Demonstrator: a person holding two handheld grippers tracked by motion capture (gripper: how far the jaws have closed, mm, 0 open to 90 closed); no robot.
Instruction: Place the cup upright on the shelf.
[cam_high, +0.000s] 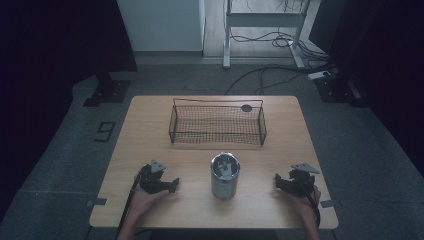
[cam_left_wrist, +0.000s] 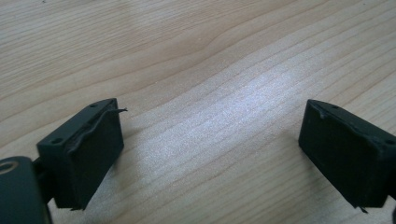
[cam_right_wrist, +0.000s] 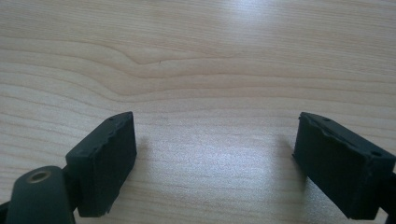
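A silver metal can stands upright at the front middle of the wooden table, with something pale and metallic inside its open top. Behind it sits a black wire basket. My left gripper rests on the table to the can's left, held by a hand, its jaws pointing toward the can. In the left gripper view its jaws stand wide apart over bare wood. My right gripper rests to the can's right, also pointing inward. Its jaws are spread with nothing between them.
A small dark round object sits at the basket's back right corner. Beyond the table are a grey floor, a desk frame and loose cables. A dark floor marking lies left of the table.
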